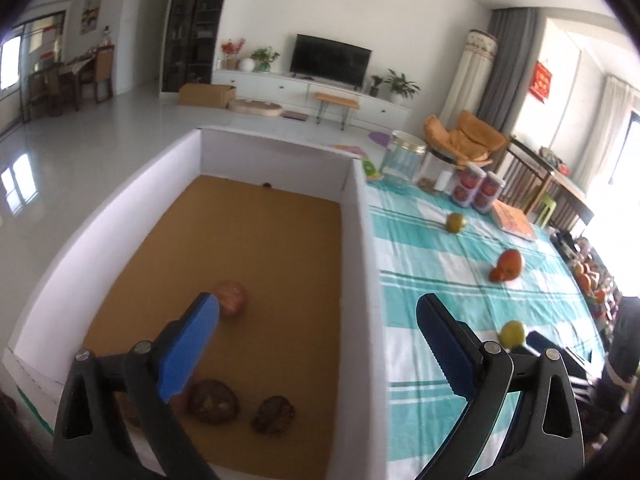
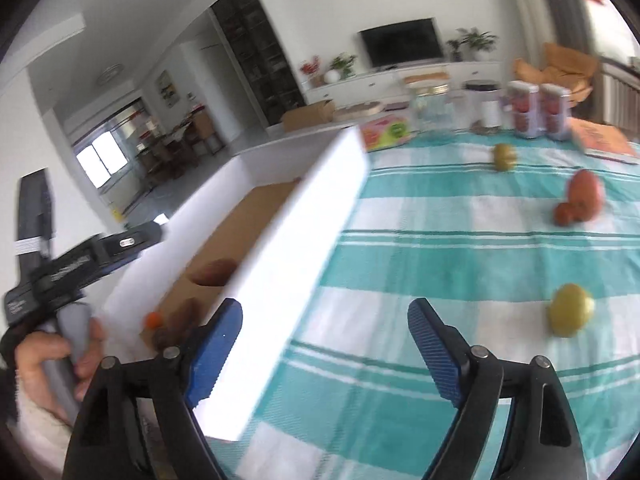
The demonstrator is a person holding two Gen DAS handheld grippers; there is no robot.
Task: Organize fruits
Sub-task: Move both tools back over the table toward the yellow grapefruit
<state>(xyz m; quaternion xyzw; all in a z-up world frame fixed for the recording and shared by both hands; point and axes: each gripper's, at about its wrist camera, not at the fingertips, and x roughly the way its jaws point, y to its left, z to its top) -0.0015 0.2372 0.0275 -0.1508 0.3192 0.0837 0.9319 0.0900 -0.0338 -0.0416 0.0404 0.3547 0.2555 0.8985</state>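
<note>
Right of right tool: yellow fruit.

Bright daylight throughout, entering from windows at right of the left wrist view and blown out to white there. Glossy floor mirroring a window at far left. White box wall overexposed in the right wrist view, smeared by motion blur. Right wrist view soft all over: yellow fruit and red fruit streaked, jars doubled. Left wrist view sharper; reddish fruit in the box blurred, dim brown floor of box in mild shade. Strong fisheye bending of straight lines, black vignette at corners.
</note>
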